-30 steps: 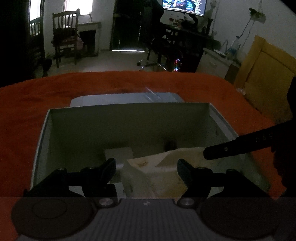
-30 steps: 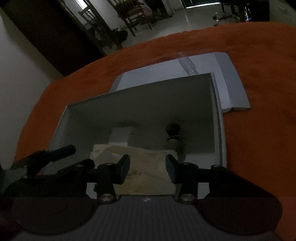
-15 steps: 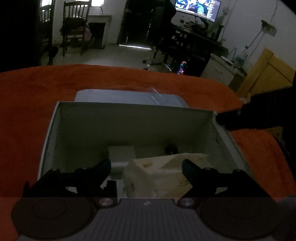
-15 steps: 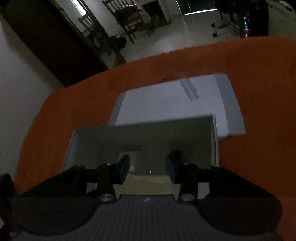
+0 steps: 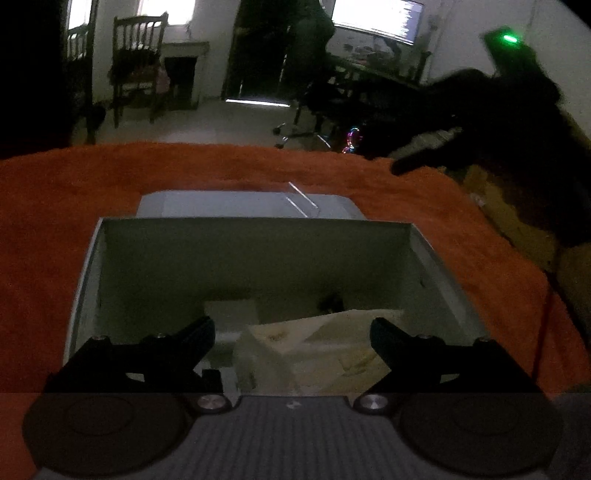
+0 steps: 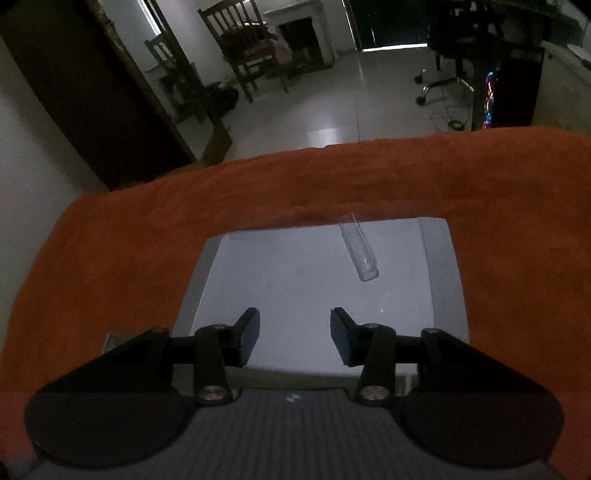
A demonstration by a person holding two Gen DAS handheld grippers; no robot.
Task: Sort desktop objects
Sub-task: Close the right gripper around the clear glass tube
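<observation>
An open grey box (image 5: 255,254) stands on the orange cloth (image 5: 55,229). Inside lie a cream paper packet (image 5: 317,347), a small white block (image 5: 231,314) and a small dark item (image 5: 332,302). My left gripper (image 5: 291,332) is open and empty, hovering over the box's near side. The grey box lid (image 6: 295,280) lies flat behind the box, with a clear plastic tube (image 6: 358,253) on it. My right gripper (image 6: 294,334) is open and empty above the lid's near part. It shows as a dark shape (image 5: 443,147) high at the right in the left wrist view.
The orange cloth (image 6: 147,221) covers the whole table, and its far edge drops to a tiled floor. Wooden chairs (image 6: 243,44), an office chair (image 5: 306,74) and a lit monitor (image 5: 373,18) stand beyond. A yellow board (image 5: 517,229) is off the right side.
My right gripper has risen out of the box and moved back over the lid. My left gripper has pulled up and back slightly, with its jaws wider apart.
</observation>
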